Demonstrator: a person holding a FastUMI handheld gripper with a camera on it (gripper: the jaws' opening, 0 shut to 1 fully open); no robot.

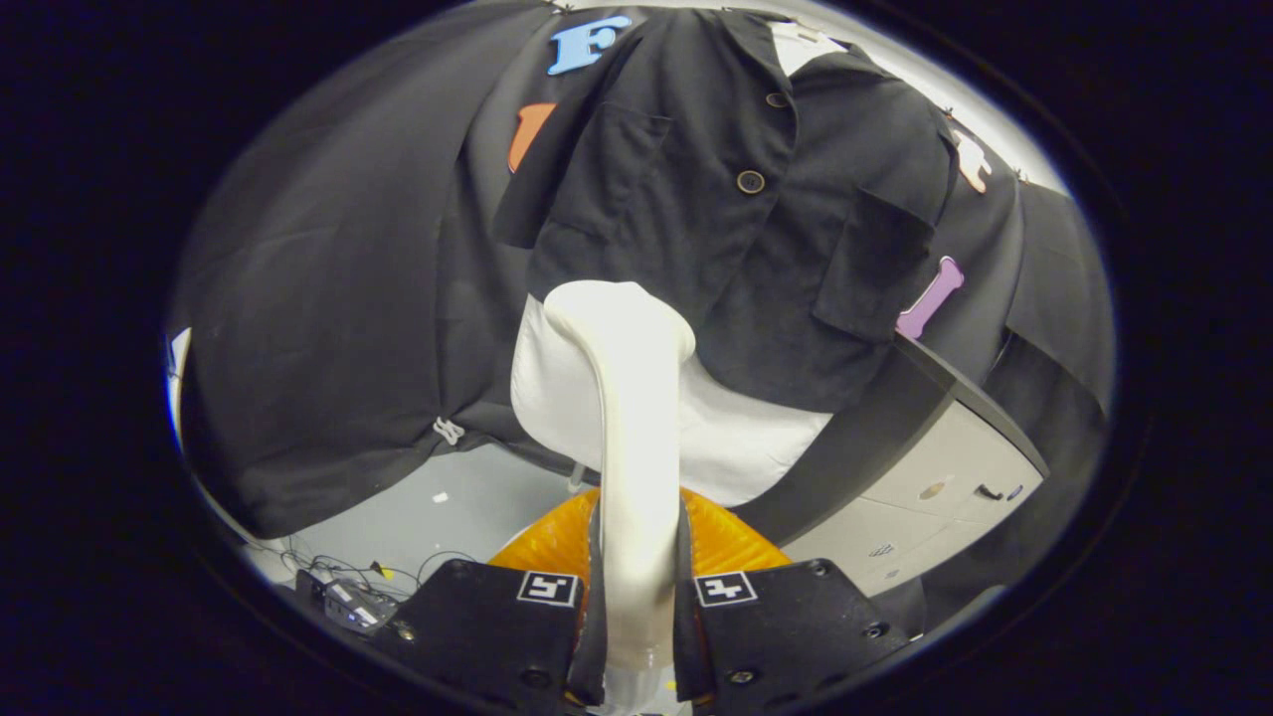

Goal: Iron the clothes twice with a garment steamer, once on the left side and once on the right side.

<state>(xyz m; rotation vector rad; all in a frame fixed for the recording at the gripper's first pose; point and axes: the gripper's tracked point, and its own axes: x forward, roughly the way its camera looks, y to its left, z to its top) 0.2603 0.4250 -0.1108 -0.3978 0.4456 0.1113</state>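
The garment steamer is sitting between the two fingers of the gripper, and both fingers are squeezing its white handle tight. The steamer's head is pointing up and ahead, resting near or against the bottom hem of the black shirt. I cannot tell if it is really touching the cloth. The shirt is hanging beyond the fingers, with buttons running down its middle and a pocket on each side. A white under layer is peeking out below the shirt's hem, right behind the steamer. The head is sitting closer to the side of the shirt left of the buttons. It looks like one pass is just starting or just ending down low (no steam is showing, so it is hard to say which). The pictures are not telling if either side is done yet. Something orange and ribbed is sitting just behind the fingers. Off to the side a pale cabinet is standing, and some cables are lying on the floor.
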